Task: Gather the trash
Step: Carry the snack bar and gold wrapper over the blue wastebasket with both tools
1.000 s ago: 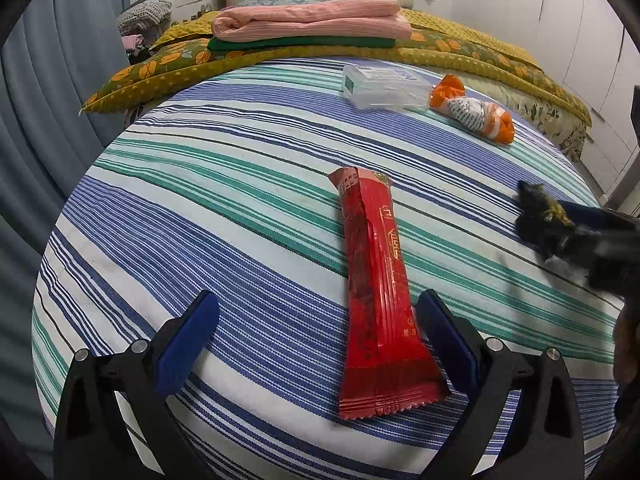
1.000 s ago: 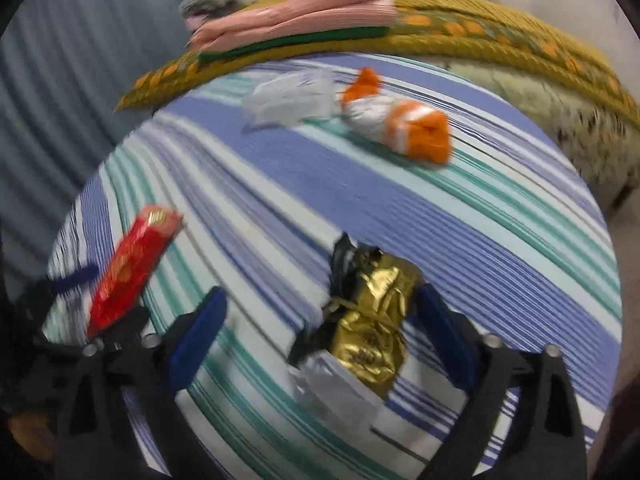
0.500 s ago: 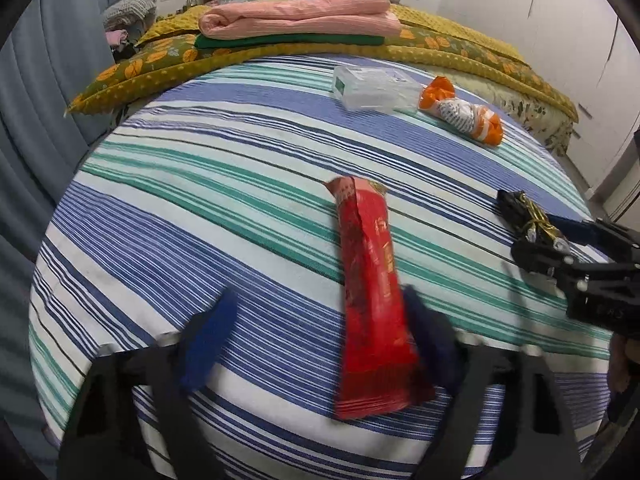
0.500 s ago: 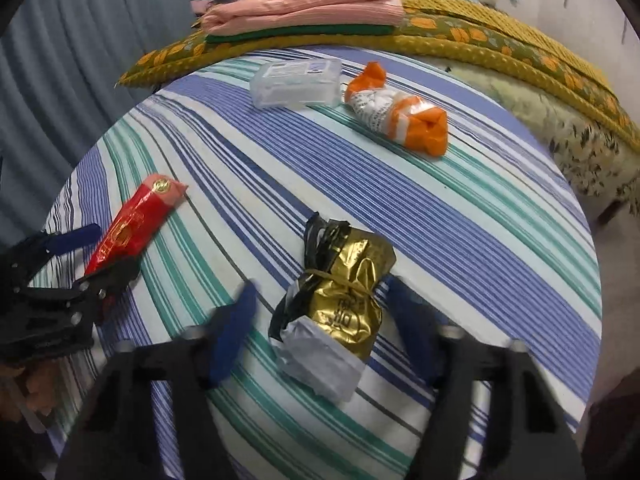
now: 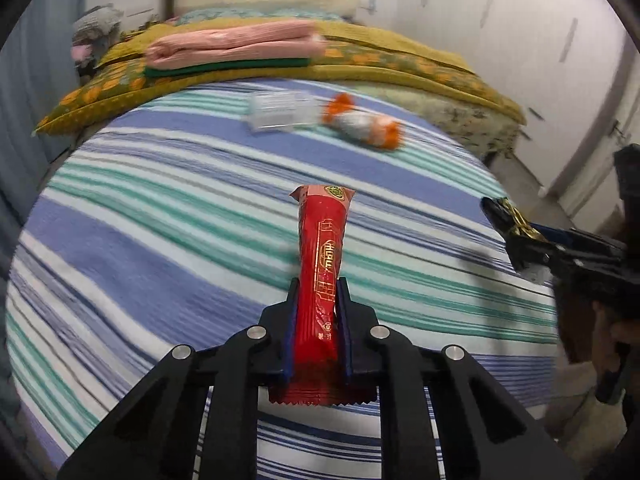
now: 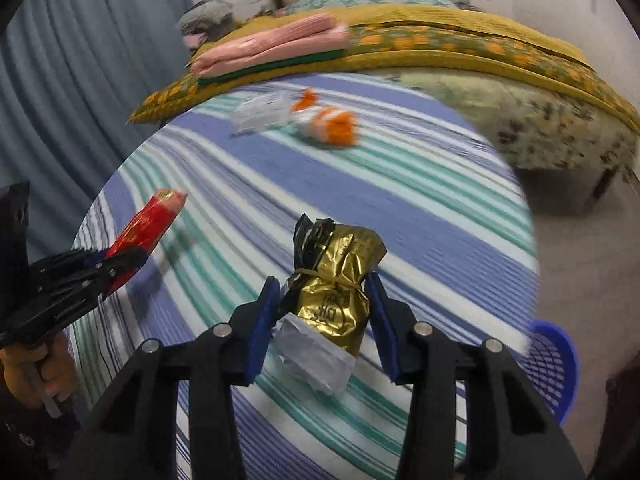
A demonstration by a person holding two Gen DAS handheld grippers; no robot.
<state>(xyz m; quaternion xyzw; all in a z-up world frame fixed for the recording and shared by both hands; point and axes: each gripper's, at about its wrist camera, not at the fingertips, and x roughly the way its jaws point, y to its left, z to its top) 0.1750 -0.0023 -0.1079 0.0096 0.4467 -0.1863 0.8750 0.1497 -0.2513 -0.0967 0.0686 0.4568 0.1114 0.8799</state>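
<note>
both grippers clamp trash: left gripper pinches red wrapper, right gripper squeezes gold packet.

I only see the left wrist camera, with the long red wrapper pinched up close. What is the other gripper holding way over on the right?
Observer: The right gripper is shut on a crumpled gold foil packet with a clear plastic end.
Operator: Is there a bin anywhere?
Observer: Yes, a blue mesh basket sits on the floor beside the striped bed cover.
Operator: Does my red wrapper look lifted?
Observer: From there the long red wrapper sticks out of the left gripper, with a shadow on the cover beneath it.
</note>
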